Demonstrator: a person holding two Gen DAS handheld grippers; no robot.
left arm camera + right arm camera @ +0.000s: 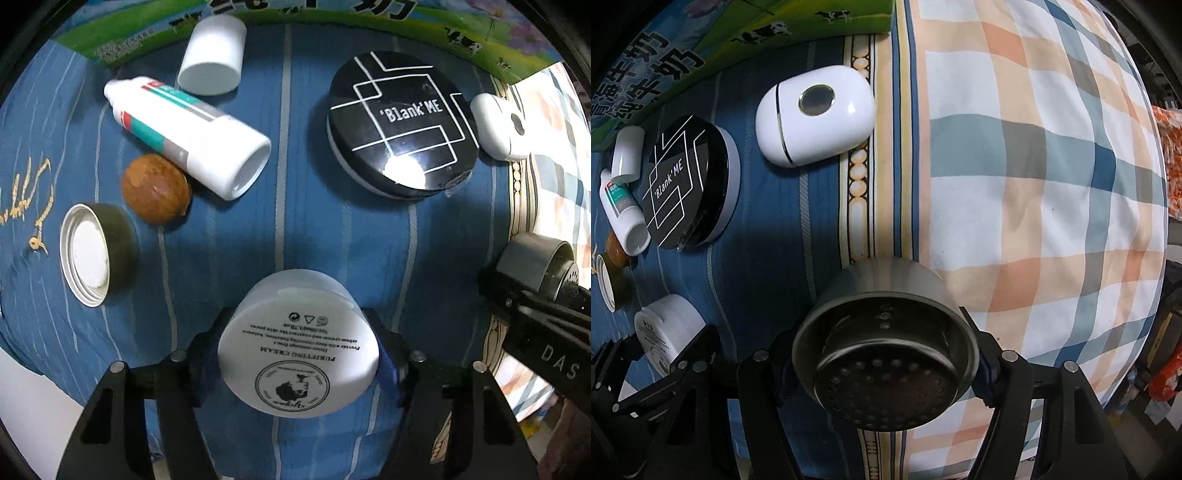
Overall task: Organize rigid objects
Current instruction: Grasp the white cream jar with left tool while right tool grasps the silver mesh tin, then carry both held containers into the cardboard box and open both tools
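Observation:
My left gripper (297, 326) points down and is shut on a white cream jar (299, 354), its printed bottom facing the camera, above the blue striped cloth (295, 221). The right wrist view shows that jar (666, 328) at its lower left. My right gripper (882, 350) is shut on a steel strainer cup (886, 295) with a perforated bottom, over the border between the blue cloth and plaid bedding (1034, 184). On the cloth lie a black round compact (402, 122), a white oval case (816, 114), a white bottle (188, 136), a white cap (214, 55), a brown round thing (157, 188) and a dark lid (96, 254).
A green printed carton (332, 14) runs along the far edge of the cloth. The right gripper with its steel cup (535, 266) shows at the right edge of the left wrist view. Orange patterned fabric (1171, 155) lies at the far right.

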